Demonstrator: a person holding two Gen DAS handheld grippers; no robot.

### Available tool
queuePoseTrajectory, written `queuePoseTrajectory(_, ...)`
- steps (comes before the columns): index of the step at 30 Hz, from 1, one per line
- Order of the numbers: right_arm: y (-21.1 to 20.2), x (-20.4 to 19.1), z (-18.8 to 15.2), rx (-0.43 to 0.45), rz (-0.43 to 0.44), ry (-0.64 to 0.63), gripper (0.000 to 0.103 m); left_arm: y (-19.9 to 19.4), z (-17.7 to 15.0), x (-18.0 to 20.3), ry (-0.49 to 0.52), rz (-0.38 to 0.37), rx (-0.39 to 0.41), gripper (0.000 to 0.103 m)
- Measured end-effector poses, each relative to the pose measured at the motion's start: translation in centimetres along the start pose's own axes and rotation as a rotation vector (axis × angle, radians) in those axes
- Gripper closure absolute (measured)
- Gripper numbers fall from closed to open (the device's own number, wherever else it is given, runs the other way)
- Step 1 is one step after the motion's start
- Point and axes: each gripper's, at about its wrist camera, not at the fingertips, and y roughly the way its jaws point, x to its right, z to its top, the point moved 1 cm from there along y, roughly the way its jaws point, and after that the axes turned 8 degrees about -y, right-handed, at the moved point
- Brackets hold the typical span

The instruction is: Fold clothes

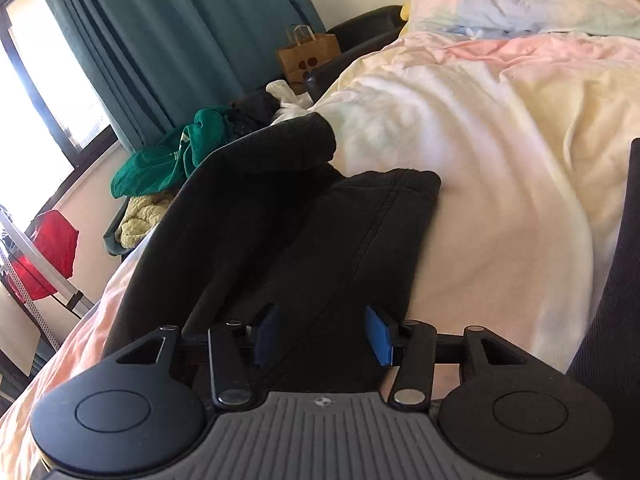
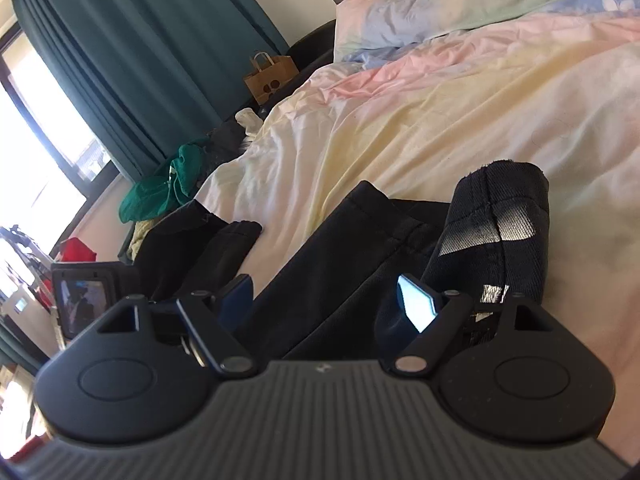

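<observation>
A black garment (image 1: 280, 216) lies on the pastel bedspread (image 1: 500, 160), with a folded-over part at its far left and a seam running toward me. My left gripper (image 1: 322, 334) is open, its blue pads on either side of the garment's near edge. In the right wrist view the same black garment (image 2: 344, 256) lies ahead with a raised cuff bearing grey reflective patches (image 2: 500, 232) at the right. My right gripper (image 2: 326, 302) is open over the garment's near edge, holding nothing. The left gripper's body (image 2: 84, 304) shows at the left.
Pillows (image 1: 520, 8) lie at the head of the bed. Beside the bed at the left are a heap of green and yellow clothes (image 1: 160, 168), a paper bag (image 1: 306, 58), teal curtains (image 1: 160, 40), a window and a red cloth (image 1: 48, 256).
</observation>
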Motion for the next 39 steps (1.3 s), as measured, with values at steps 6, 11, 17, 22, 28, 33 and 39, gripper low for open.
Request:
queuePoseTrajectory(6, -0.8, 1.7, 0.5, 0.017, -0.009, 0.07, 0.021, -0.8, 0.4, 1.7, 0.011, -0.132, 0.087, 0.035)
queuePoseTrajectory(11, -1.0, 2.2, 0.5, 0.017, -0.007, 0.103, 0.02, 1.6, 0.9, 3.6, 0.033, -0.109, 0.057, 0.055)
queuePoseTrajectory(17, -0.5, 2.4, 0.2, 0.02, -0.023, 0.09, 0.021, 1.9, 3.8, 2.9, -0.08, -0.081, 0.079, 0.101)
queuePoseTrajectory(22, -0.5, 3.2, 0.3, 0.029, -0.03, 0.127, 0.021, -2.8, 6.9, 0.5, -0.215, -0.212, 0.17, 0.101)
queuePoseTrajectory(28, -0.5, 3.3, 0.3, 0.039, -0.034, 0.122, 0.021, -6.1, 3.6, 0.1, -0.202, -0.345, 0.114, 0.094)
queuePoseTrajectory(33, -0.5, 2.6, 0.2, 0.042, -0.041, 0.079, 0.021, -10.0, -0.8, -1.8, -0.255, -0.316, 0.084, 0.06)
queuePoseTrajectory(39, -0.7, 1.7, 0.2, 0.042, -0.032, 0.035, 0.021, -20.4, -8.9, -11.5, -0.474, -0.215, -0.004, 0.047)
